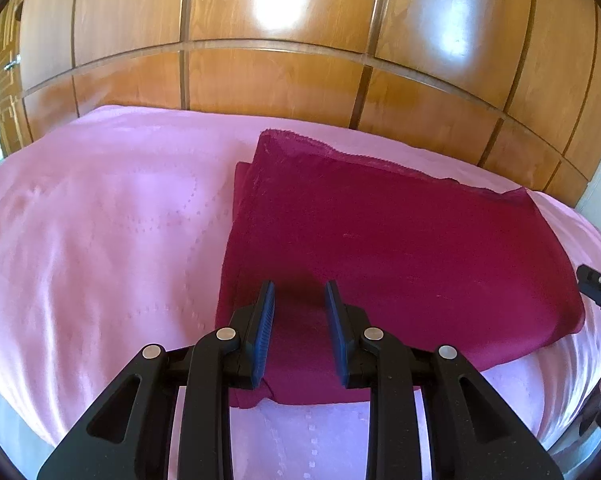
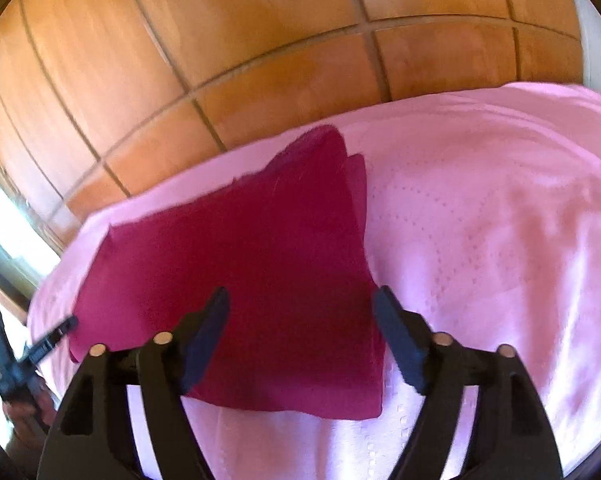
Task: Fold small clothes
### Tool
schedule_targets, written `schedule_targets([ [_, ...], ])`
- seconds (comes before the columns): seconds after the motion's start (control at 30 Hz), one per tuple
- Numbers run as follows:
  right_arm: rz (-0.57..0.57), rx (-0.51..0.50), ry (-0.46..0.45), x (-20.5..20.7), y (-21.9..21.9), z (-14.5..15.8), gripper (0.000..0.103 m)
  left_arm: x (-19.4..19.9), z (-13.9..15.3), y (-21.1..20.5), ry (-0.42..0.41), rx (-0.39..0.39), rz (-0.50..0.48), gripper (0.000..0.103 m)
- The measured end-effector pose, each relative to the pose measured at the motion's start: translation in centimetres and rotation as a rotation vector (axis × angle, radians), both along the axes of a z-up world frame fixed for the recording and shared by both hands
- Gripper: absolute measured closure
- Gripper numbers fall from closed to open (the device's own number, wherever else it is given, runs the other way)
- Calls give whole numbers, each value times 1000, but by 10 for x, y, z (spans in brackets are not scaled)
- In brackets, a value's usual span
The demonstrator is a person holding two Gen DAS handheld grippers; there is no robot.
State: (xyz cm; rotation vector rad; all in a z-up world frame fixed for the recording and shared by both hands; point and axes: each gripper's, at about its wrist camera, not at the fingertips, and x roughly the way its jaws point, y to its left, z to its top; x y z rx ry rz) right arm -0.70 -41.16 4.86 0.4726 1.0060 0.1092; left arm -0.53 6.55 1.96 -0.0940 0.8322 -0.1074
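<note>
A dark red cloth (image 1: pixel 380 248) lies folded in a flat rectangle on the pink bedspread (image 1: pixel 100 220); it also shows in the right wrist view (image 2: pixel 240 260). My left gripper (image 1: pixel 300 286) is open and empty, its fingers over the cloth's near left corner. My right gripper (image 2: pixel 302 294) is wide open and empty, over the cloth's near right part. The right gripper's tip shows at the right edge of the left wrist view (image 1: pixel 596 284). The left gripper shows at the left edge of the right wrist view (image 2: pixel 52 336).
A wooden panelled wardrobe (image 1: pixel 280 72) stands right behind the bed; it also fills the back of the right wrist view (image 2: pixel 220 60). The pink bedspread extends left of the cloth in the left wrist view and right of it (image 2: pixel 480 220) in the right wrist view.
</note>
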Motion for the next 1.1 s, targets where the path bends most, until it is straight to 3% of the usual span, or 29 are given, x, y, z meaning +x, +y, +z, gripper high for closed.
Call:
schedule_targets([
  [0.33,-69,198,100,23,-22,-39,28,-3,1,-17,4,-6,-54,78],
  [0.4,-70,214,117,24,-24,-41,43,-1,-1,-22,11,-9,-68,78],
  [0.53,-28,239,160,27,-26,-41,52,4,-10,-31,36,-21,-90,78],
  [0.6,-15,231,176,29,-27,-40,67,6,-12,-32,38,-29,-94,78],
  [0.7,10,220,187,31,-21,-33,75,9,-13,-35,39,-31,-110,78],
  [1.1,108,243,69,56,28,36,78,22,-23,-17,109,-175,-152,78],
])
